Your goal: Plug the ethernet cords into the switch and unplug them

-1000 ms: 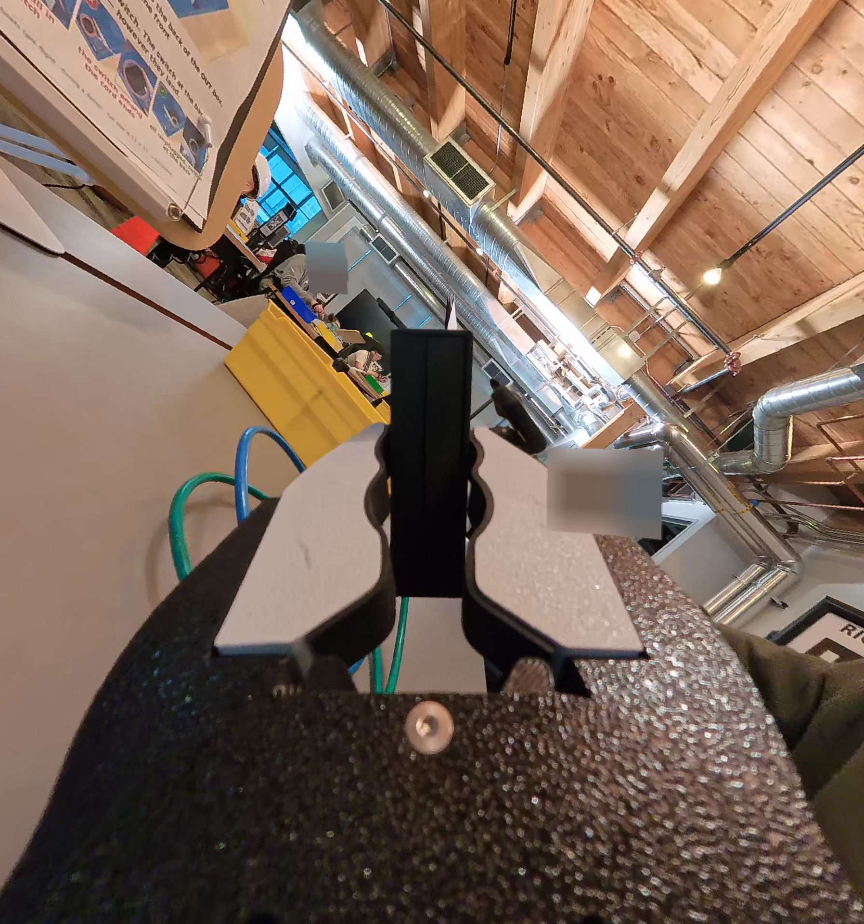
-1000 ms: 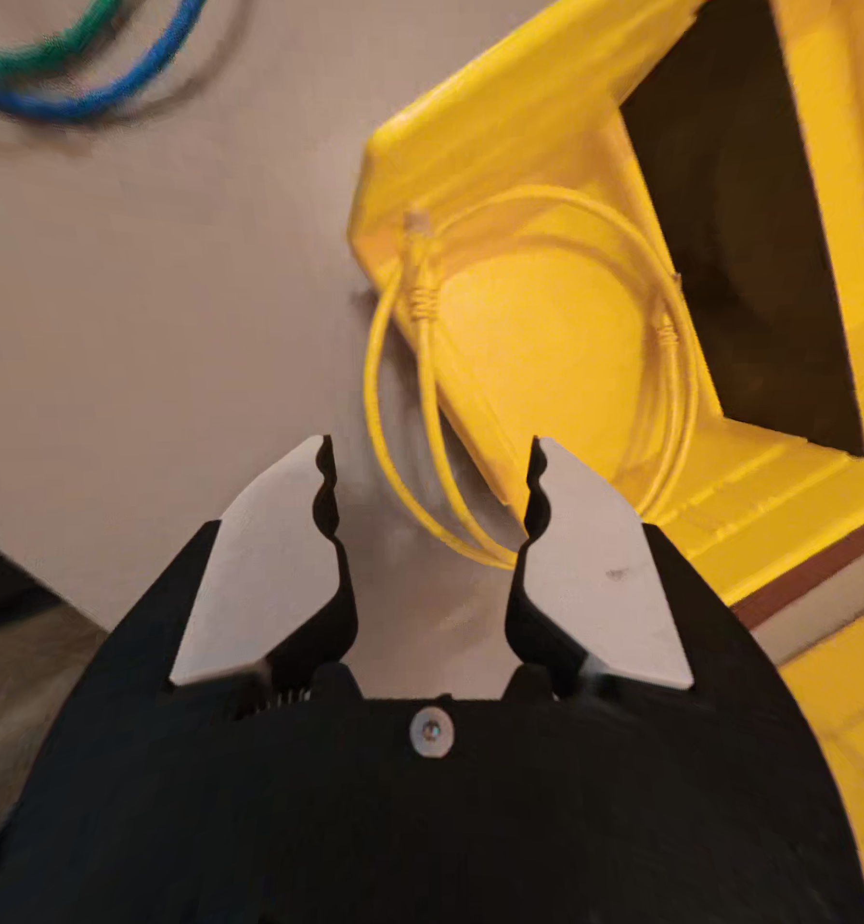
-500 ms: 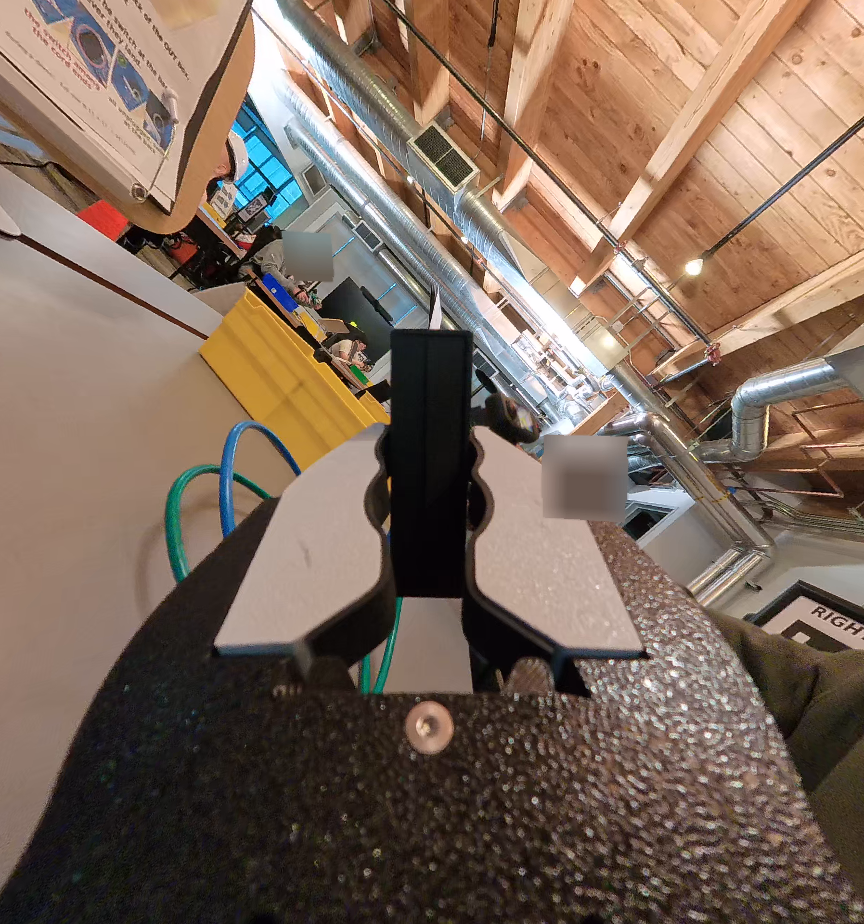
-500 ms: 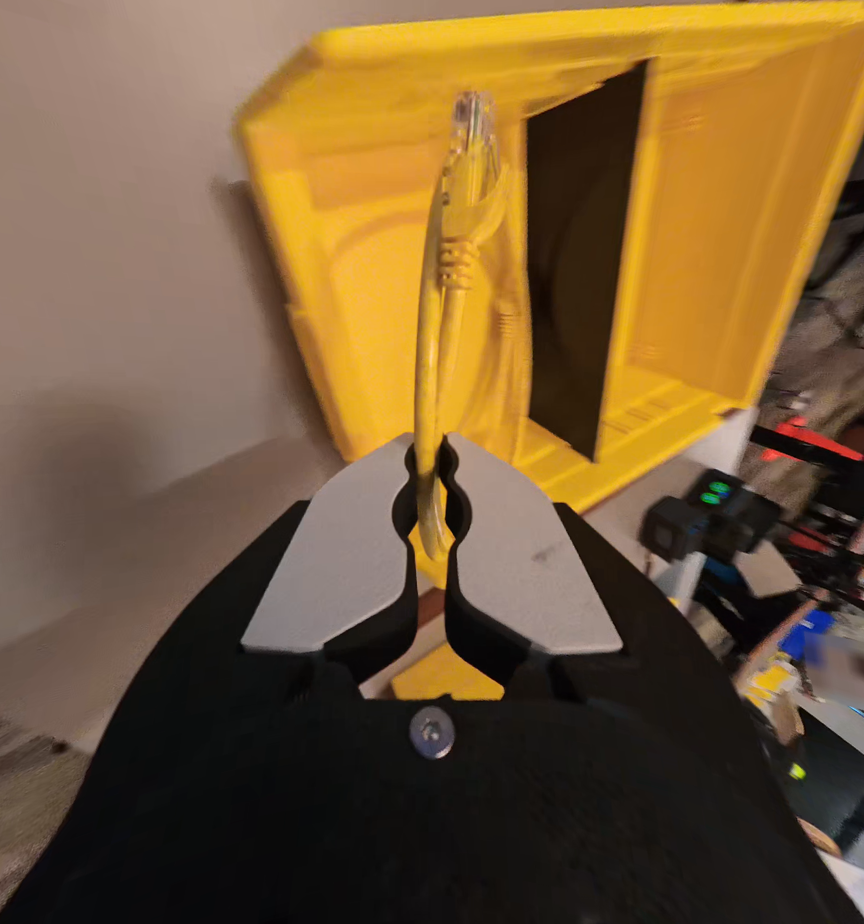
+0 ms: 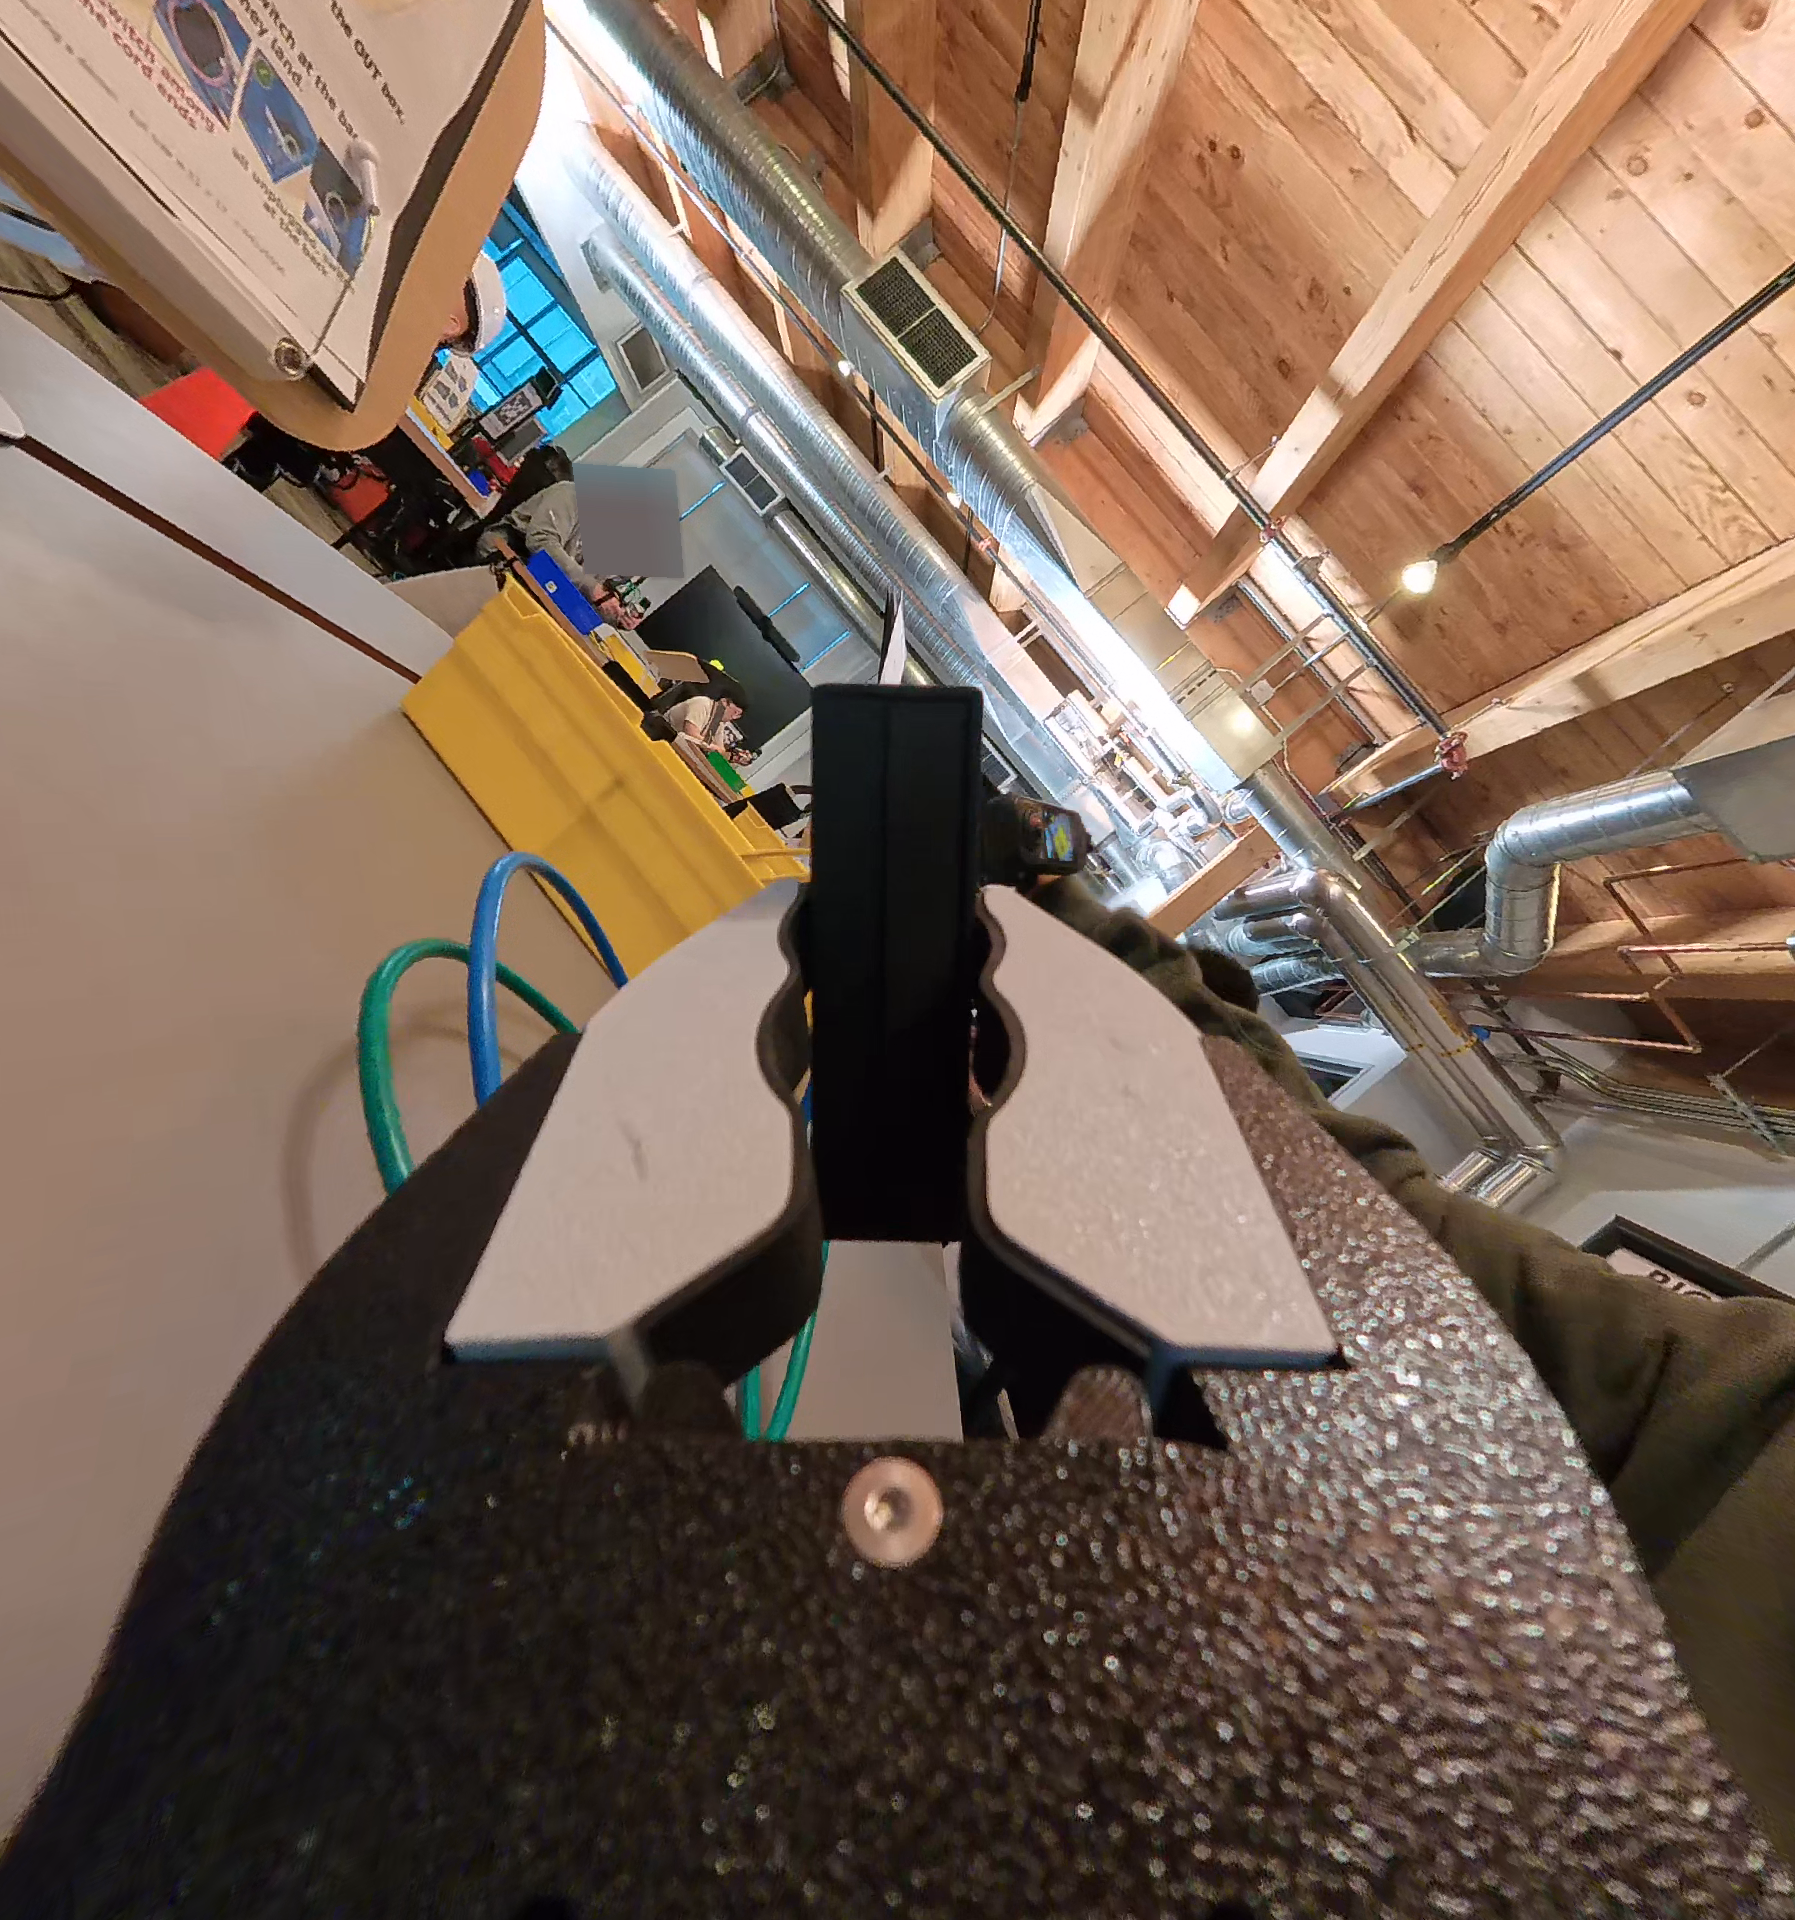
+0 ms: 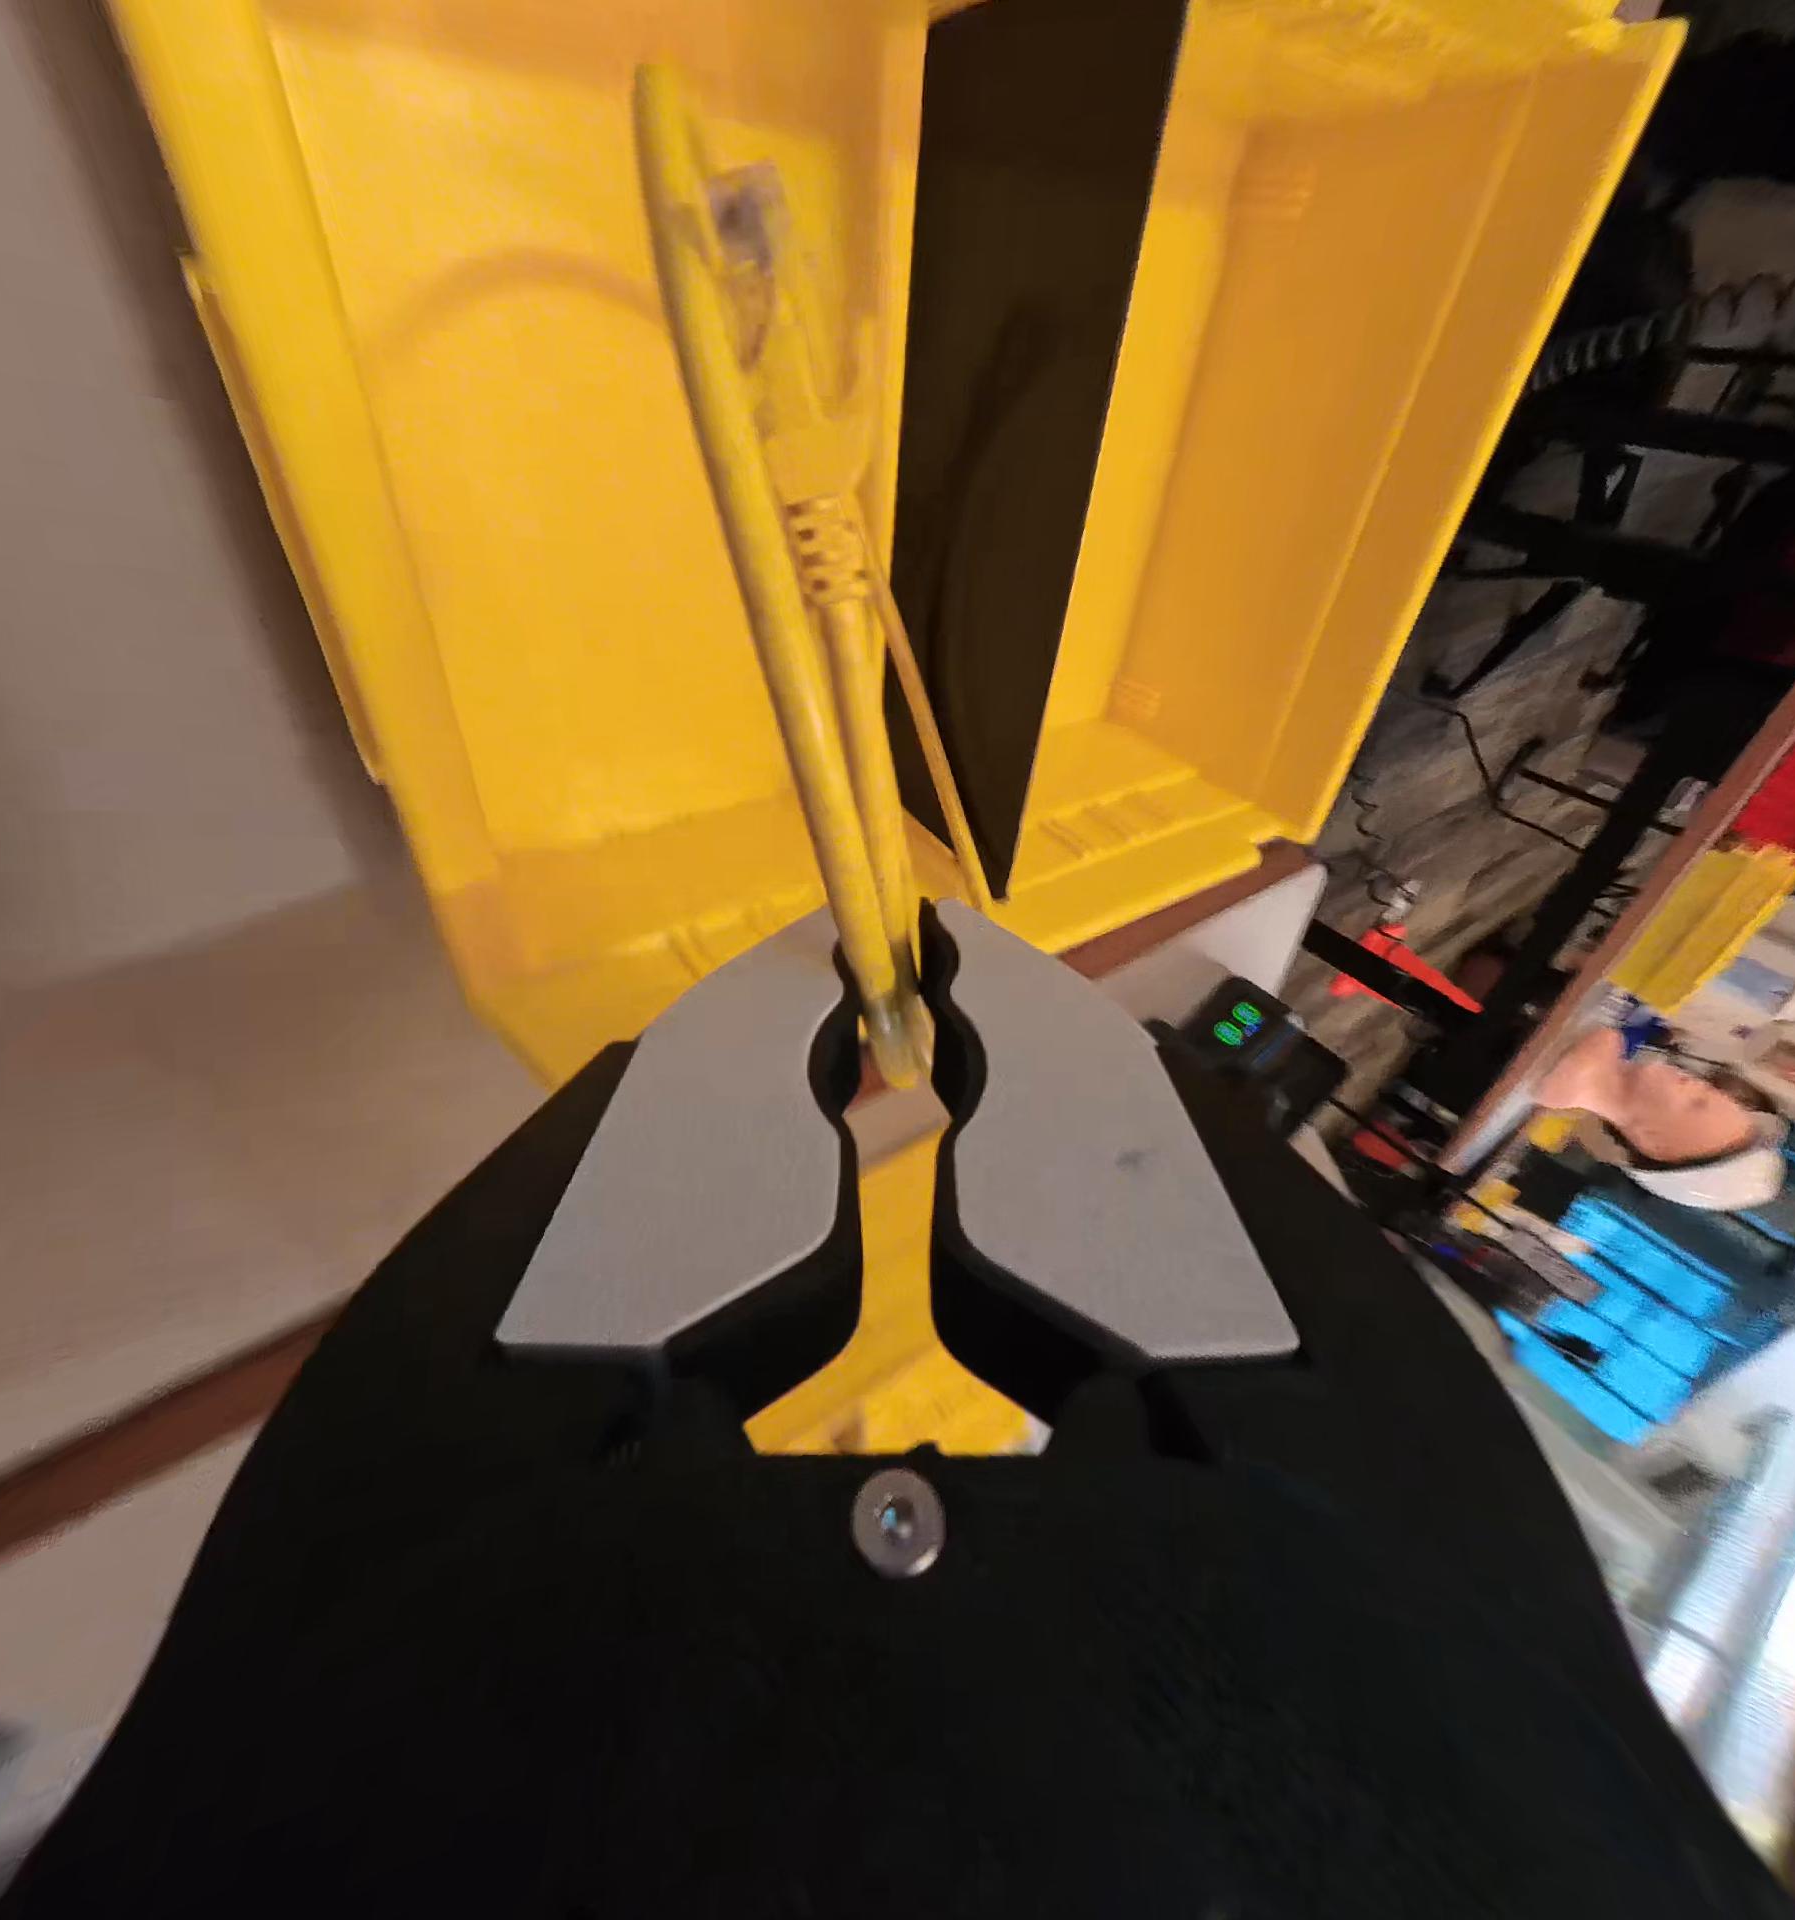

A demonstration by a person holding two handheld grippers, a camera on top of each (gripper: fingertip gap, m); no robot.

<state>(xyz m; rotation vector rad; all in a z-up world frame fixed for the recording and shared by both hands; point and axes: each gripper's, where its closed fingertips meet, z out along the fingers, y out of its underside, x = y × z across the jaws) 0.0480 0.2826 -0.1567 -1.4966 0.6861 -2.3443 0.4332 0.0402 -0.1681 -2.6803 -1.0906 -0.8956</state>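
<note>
Right gripper [image 6: 888, 997] pinches the yellow cord [image 6: 851, 727], plug [image 6: 747, 239] at 12 o'clock before the bin [image 6: 1288, 416]. Left gripper [image 5: 888, 1039] clamps the switch [image 5: 893, 914]. Risk: thin grip lets the plug twist, missing the port.

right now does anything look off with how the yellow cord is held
Yes. The right gripper pinches the yellow cord doubled over, two strands between its fingers, so the plug stands far beyond the fingertips and leans left.

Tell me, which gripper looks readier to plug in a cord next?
The right gripper, probably: it is shut on the yellow ethernet cord, plug end free. The left gripper grips a black block, likely the switch.
</note>
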